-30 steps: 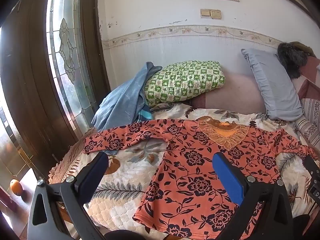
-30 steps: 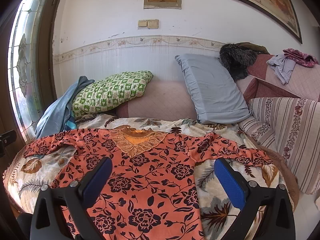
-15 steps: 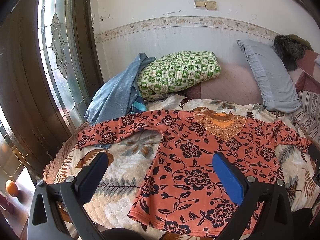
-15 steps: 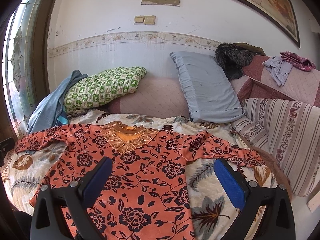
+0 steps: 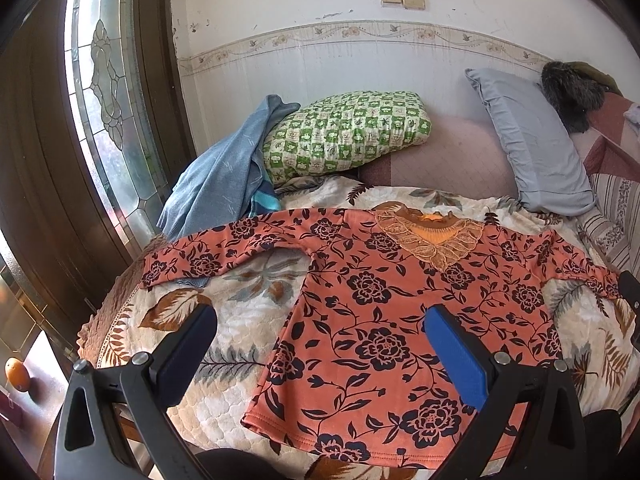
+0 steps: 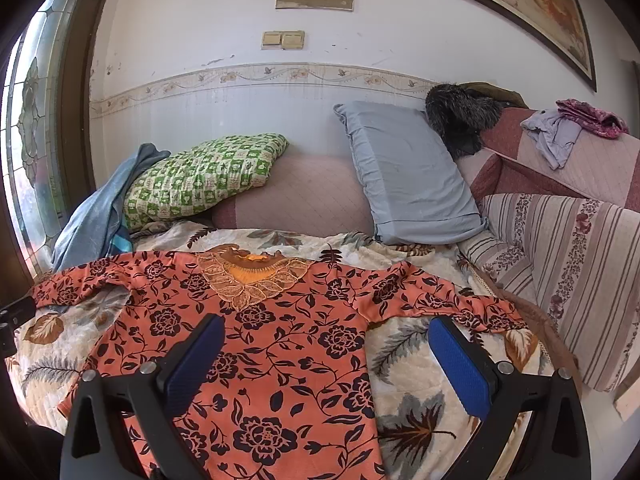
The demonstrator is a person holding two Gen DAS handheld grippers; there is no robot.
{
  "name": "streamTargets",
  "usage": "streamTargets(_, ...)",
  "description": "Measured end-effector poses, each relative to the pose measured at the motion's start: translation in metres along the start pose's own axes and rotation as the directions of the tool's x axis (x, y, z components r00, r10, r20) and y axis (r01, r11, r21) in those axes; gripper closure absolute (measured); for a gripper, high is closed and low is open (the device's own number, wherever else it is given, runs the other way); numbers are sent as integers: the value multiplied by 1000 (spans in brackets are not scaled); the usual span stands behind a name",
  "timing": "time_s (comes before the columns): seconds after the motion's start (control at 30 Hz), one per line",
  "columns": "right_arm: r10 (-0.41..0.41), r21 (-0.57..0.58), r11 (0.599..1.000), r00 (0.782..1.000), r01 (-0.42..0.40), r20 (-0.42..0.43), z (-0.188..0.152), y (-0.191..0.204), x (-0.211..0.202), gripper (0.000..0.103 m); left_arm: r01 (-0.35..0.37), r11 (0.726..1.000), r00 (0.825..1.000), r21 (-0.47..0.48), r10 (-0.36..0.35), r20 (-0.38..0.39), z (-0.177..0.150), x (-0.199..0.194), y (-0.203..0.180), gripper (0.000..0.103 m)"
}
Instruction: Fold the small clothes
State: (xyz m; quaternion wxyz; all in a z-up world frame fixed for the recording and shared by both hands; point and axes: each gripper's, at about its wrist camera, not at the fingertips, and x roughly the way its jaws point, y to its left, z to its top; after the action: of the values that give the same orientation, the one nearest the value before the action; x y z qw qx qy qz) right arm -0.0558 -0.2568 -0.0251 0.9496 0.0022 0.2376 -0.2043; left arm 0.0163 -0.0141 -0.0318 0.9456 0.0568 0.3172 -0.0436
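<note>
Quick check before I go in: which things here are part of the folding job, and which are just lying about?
In the job:
orange floral top, spread flat
left gripper, open
right gripper, open

Lying about:
green checked pillow
grey pillow
blue cloth
clothes on the sofa back

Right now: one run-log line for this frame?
phase: pre-grasp | floral top: flat on bedspread, unfolded, sleeves spread | left gripper: open, empty | right gripper: open, empty
</note>
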Motion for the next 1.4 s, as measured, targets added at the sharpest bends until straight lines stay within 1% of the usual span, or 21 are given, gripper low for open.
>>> streamTargets(0.17,-9,4,1000,1000,9,-4,1,-4,2,0,5,1000,1000,6,-5,9,3,-1,-3,0)
streamTargets(0.37,-15,14,1000,1000,15,-3,5,-11,7,0,9,999,1000,41,-10,23,14,3,-16,0)
streamTargets(0.5,-27,26,999,1000,28,-12,7,-19,19,0,13,997,999,76,-17,47,30,17,-33,0)
streamTargets(0.57,-56,41,998,998,57,-21,7,-29,32,0,15,996,999,90,-19,49,40,30,-43,0)
streamTargets(0.63,-84,73,993,995,88,-52,6,-47,52,0,30,996,999,80,-34,43,51,47,-52,0)
streamTargets(0.7,-103,129,985,992,112,-78,3,-73,75,0,43,998,998,52,-45,34,59,64,-58,0)
streamTargets(0.77,-136,184,971,985,154,-105,-3,-105,102,0,58,998,998,20,-58,23,64,83,-63,0)
streamTargets(0.87,-159,281,939,974,199,-161,-16,-163,150,0,44,999,999,8,-44,10,68,113,-72,0)
streamTargets(0.93,-147,368,904,967,216,-206,-31,-209,184,0,26,1000,1000,10,-26,2,68,133,-76,0)
streamTargets(0.97,-117,432,877,966,209,-231,-40,-235,202,2,22,1000,1000,11,-22,1,67,143,-78,0)
streamTargets(1.0,-81,510,836,965,202,-250,-51,-261,219,10,16,1000,1000,11,-16,5,65,153,-78,0)
streamTargets(1.03,-38,594,782,965,190,-258,-62,-286,233,16,4,1000,1000,11,-4,13,63,163,-77,0)
streamTargets(1.07,6,679,713,966,177,-258,-75,-309,244,27,-14,1000,1000,8,14,23,61,172,-75,0)
streamTargets(1.1,36,754,635,968,170,-248,-88,-330,253,35,-31,1000,999,4,31,26,58,181,-73,0)
streamTargets(1.13,44,803,569,970,174,-240,-100,-348,260,36,-39,999,999,5,39,20,57,190,-72,0)
streamTargets(1.17,41,831,527,971,178,-234,-110,-361,264,36,-44,999,999,14,44,12,57,198,-70,0)
streamTargets(1.2,32,842,505,970,192,-241,-117,-369,268,36,-60,998,998,26,60,11,56,206,-69,0)
streamTargets(1.23,27,845,492,967,209,-255,-123,-376,273,36,-87,995,996,38,87,15,54,212,-68,0)
streamTargets(1.27,37,856,473,966,210,-257,-127,-382,278,36,-109,993,994,51,108,19,51,218,-68,0)
streamTargets(1.33,64,892,414,972,180,-226,-132,-396,288,36,-115,991,993,67,115,-5,46,230,-66,0)
streamTargets(1.4,65,906,387,975,170,-211,-134,-406,299,38,-108,992,994,69,110,-26,42,237,-66,0)
